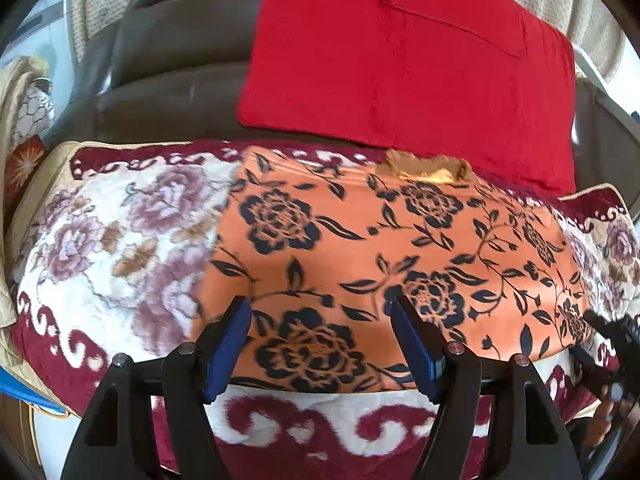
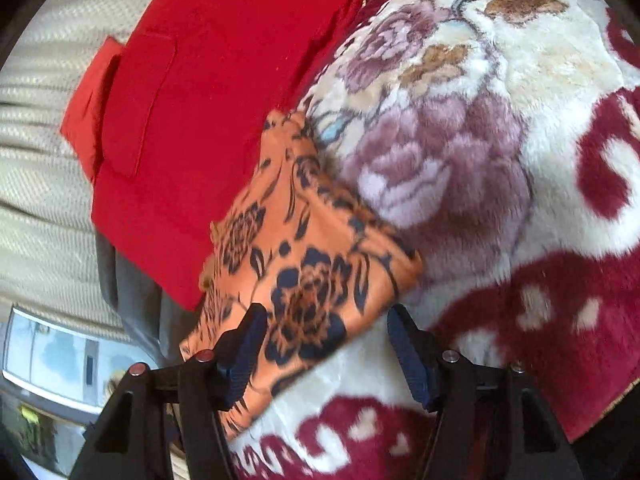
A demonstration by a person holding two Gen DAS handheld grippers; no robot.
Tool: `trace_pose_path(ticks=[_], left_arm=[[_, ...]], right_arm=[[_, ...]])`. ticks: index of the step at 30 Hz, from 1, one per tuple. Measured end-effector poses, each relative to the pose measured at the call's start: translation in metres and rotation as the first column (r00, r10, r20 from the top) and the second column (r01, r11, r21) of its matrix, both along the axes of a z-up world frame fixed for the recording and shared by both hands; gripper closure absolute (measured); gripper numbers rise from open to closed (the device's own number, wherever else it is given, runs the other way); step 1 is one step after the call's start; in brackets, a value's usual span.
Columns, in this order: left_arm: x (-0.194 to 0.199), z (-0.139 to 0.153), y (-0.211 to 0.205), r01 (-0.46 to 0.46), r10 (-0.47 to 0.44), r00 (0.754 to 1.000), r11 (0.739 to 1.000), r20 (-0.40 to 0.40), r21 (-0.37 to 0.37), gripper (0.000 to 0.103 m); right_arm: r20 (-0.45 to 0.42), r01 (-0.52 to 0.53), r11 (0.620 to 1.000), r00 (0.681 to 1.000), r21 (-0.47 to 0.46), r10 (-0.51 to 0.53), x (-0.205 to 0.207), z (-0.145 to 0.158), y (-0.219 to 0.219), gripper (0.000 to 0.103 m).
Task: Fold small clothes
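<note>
Left view: left claw (image 1: 322, 320) open, blue pads (image 1: 228, 350) wide apart above near edge of orange flowered cloth (image 1: 384, 248), pinching nothing. Cloth flat on fuzzy flower blanket (image 1: 120, 240). Red folded cloth (image 1: 408, 60) behind, overlapping far blanket edge.

Right view: right claw (image 2: 326, 326) open too, one pad (image 2: 408, 350) over blanket, other over orange cloth (image 2: 304, 264), gripping nothing. Cloth between red one (image 2: 208, 100) and blanket (image 2: 480, 140).

The red cloth (image 1: 404, 60) runs out of frame at the top of the left wrist view. At lower right there, a dark object (image 1: 612, 344) is cut off by the edge. The orange garment (image 2: 304, 276) is blurred, its lower left corner hidden behind a finger (image 2: 244, 344).
</note>
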State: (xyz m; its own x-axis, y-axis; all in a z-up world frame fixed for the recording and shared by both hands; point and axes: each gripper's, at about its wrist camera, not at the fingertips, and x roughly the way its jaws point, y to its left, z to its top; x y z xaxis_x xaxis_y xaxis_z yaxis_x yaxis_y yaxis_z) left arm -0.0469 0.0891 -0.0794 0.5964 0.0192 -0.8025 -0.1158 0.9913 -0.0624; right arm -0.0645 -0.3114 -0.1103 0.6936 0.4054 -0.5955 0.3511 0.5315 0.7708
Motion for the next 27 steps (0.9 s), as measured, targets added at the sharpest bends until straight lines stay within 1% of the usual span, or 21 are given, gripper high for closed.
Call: trace_pose_path(ticks=[3, 6, 10, 12, 18, 20, 23, 27], left_arm=[[0.003, -0.005, -0.011, 0.009, -0.009, 1.000, 1.000, -0.016, -0.011, 0.030], [0.005, -0.012, -0.023, 0.032, -0.032, 0.999, 0.999, -0.030, 0.000, 0.030], [0.012, -0.018, -0.033, 0.046, -0.046, 0.998, 0.999, -0.040, 0.001, 0.030], [0.017, -0.021, -0.039, 0.060, -0.060, 0.997, 0.998, -0.047, 0.006, 0.030], [0.027, -0.025, -0.057, 0.080, -0.078, 0.995, 0.996, -0.057, 0.036, 0.030], [0.029, -0.025, -0.058, 0.082, -0.080, 0.995, 0.996, -0.054, 0.028, 0.030], [0.030, -0.025, -0.058, 0.083, -0.081, 0.995, 0.996, -0.052, 0.029, 0.030], [0.037, -0.030, -0.056, 0.077, -0.076, 0.995, 0.997, -0.060, 0.022, 0.030]], right_arm=[[0.001, 0.007, 1.000, 1.000, -0.003, -0.007, 0.010, 0.001, 0.000, 0.035], [0.003, 0.003, 1.000, 1.000, -0.015, -0.003, 0.008, 0.004, 0.002, 0.036], [0.012, -0.013, 0.999, 1.000, -0.046, 0.014, 0.016, 0.010, 0.007, 0.036], [0.001, -0.015, 0.997, 1.000, -0.073, 0.015, 0.022, 0.011, 0.010, 0.037], [-0.013, -0.012, 0.997, 1.000, -0.079, 0.011, 0.032, 0.012, 0.014, 0.037], [-0.020, -0.007, 0.996, 1.000, -0.085, 0.005, 0.034, 0.015, 0.018, 0.037], [-0.034, 0.009, 0.998, 0.999, -0.069, -0.011, 0.024, 0.017, 0.022, 0.037], [-0.053, -0.006, 0.999, 0.999, -0.037, 0.004, 0.022, 0.011, 0.033, 0.037]])
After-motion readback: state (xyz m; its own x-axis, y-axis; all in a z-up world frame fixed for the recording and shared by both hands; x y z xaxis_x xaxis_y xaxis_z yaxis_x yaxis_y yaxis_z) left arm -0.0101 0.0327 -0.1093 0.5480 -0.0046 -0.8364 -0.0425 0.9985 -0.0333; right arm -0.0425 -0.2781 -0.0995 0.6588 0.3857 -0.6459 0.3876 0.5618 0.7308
